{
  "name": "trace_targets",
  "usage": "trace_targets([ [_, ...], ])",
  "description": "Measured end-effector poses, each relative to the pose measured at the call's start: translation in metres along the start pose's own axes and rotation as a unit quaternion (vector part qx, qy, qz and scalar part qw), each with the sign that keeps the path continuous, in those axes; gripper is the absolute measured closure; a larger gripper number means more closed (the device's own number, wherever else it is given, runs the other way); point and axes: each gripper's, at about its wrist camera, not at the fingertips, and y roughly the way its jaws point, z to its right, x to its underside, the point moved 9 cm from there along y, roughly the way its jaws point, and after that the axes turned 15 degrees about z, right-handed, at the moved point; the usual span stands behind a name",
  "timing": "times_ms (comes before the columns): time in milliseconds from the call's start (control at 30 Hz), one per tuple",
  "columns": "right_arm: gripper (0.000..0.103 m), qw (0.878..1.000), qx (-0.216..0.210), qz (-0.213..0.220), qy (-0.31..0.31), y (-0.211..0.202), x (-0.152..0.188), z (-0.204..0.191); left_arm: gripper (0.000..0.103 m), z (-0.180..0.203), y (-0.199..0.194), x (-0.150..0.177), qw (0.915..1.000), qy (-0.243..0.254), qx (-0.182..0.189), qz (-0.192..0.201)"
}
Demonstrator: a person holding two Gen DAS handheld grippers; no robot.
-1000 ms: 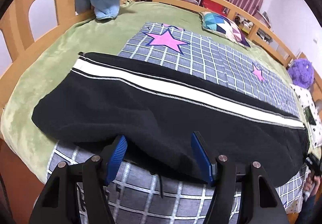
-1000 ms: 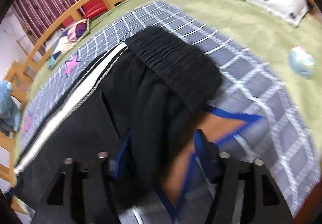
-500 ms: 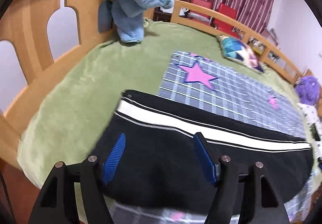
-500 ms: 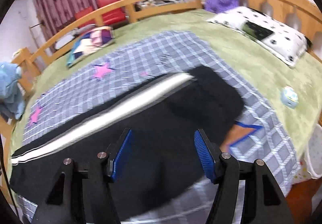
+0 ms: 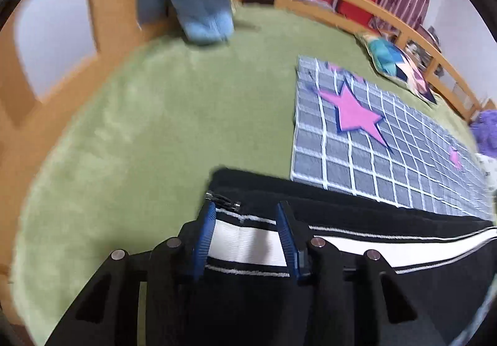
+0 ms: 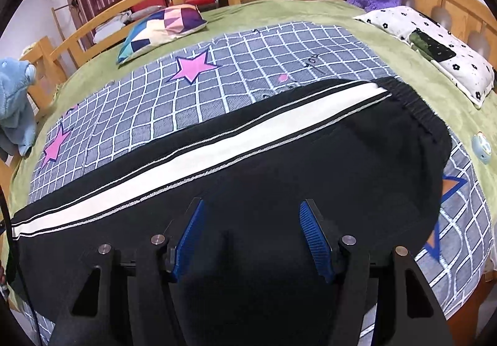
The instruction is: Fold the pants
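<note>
Both tools have shifted in the last second. From the near long edge of the pants, the left tool [image 5: 245, 223] has travelled to the hem end, where its blue fingers [image 5: 205, 237] now straddle the white side stripe [image 5: 245, 245] and the small metal zipper pull [image 5: 222, 200] at the cuff. Its jaws stand apart but narrower than a moment ago, so it looks to be closing on the hem; no fabric is pinched yet as far as the blurred left view shows. The right tool [image 6: 251, 234] has let go of the bunched waist area and risen; it now hovers with jaws wide apart over the black cloth, gripping nothing.

The pants [image 6: 279, 165] lie flat and full length across the grey checked blanket [image 6: 248, 66] on the green bed cover [image 5: 155, 116], legs stacked one on the other, with the elastic waistband [image 6: 413, 103] toward the white pillow [image 6: 435, 44] and the hem toward the blue plush toy [image 5: 205, 4].

That suggests the lengthwise halving and smoothing are done, and the next step is likely a crosswise fold, carrying the hem toward the waistband. The left tool seems placed for that; the right is free to pin or take the other corner.
</note>
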Motion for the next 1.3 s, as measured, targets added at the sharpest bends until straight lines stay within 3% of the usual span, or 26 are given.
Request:
trace_targets([
  [133, 0.04, 1.0, 0.003, -0.01, -0.005, 0.006, 0.007, -0.01, 0.068, 0.0, 0.008, 0.006, 0.9999, 0.013, -0.006, 0.008],
  [167, 0.04, 1.0, 0.003, -0.012, -0.007, 0.008, 0.009, -0.014, 0.084, 0.0, 0.008, 0.006, 0.9996, 0.023, -0.013, 0.011],
  [267, 0.04, 1.0, 0.001, -0.013, -0.009, 0.009, 0.011, -0.021, 0.102, 0.0, 0.002, -0.007, 0.9989, 0.033, -0.006, 0.032],
  [433, 0.04, 1.0, -0.006, -0.009, -0.006, 0.01, 0.007, -0.033, 0.102, -0.003, -0.034, -0.064, 0.9921, 0.033, -0.004, 0.121],
  [500, 0.04, 1.0, -0.01, -0.005, -0.008, 0.008, 0.005, -0.038, 0.102, -0.006, -0.031, -0.069, 0.9944, 0.024, -0.001, 0.103],
  [633, 0.04, 1.0, -0.016, -0.008, -0.017, 0.007, 0.004, -0.045, 0.101, -0.004, -0.018, -0.038, 0.9983, 0.018, 0.024, 0.05],
  [667, 0.04, 1.0, -0.013, -0.006, -0.021, 0.007, 0.005, -0.045, 0.097, -0.005, -0.015, -0.03, 0.9988, 0.014, 0.023, 0.041],
  [733, 0.04, 1.0, -0.013, -0.008, -0.02, 0.008, 0.007, -0.046, 0.078, -0.007, -0.012, -0.014, 0.9993, 0.002, 0.026, 0.026],
  [767, 0.04, 1.0, -0.015, -0.01, -0.017, 0.008, 0.008, -0.046, 0.061, -0.007, -0.01, -0.01, 0.9993, -0.004, 0.026, 0.026],
  [800, 0.04, 1.0, -0.016, -0.012, -0.015, 0.009, 0.01, -0.046, 0.051, -0.007, -0.01, -0.004, 0.9992, -0.01, 0.029, 0.025],
  [933, 0.04, 1.0, -0.01, -0.014, -0.023, 0.008, 0.014, -0.044, 0.051, -0.003, -0.002, 0.007, 0.9995, 0.011, 0.026, 0.015],
  [1033, 0.04, 1.0, -0.008, -0.017, -0.014, 0.007, 0.018, -0.041, 0.051, -0.004, 0.013, 0.015, 0.9997, 0.018, 0.01, -0.015],
  [1067, 0.04, 1.0, -0.007, -0.018, -0.012, 0.007, 0.019, -0.04, 0.057, -0.005, 0.017, 0.016, 0.9997, 0.014, 0.005, -0.019],
  [1100, 0.04, 1.0, -0.006, -0.019, -0.01, 0.008, 0.021, -0.04, 0.079, -0.005, 0.019, 0.016, 0.9997, 0.011, 0.004, -0.019],
  [1167, 0.04, 1.0, -0.005, -0.024, -0.008, 0.008, 0.025, -0.04, 0.085, 0.001, 0.01, 0.008, 0.9995, 0.027, 0.016, -0.001],
  [1300, 0.04, 1.0, 0.0, -0.025, -0.012, 0.007, 0.026, -0.039, 0.086, 0.007, -0.024, -0.027, 0.9969, 0.032, 0.038, 0.061],
])
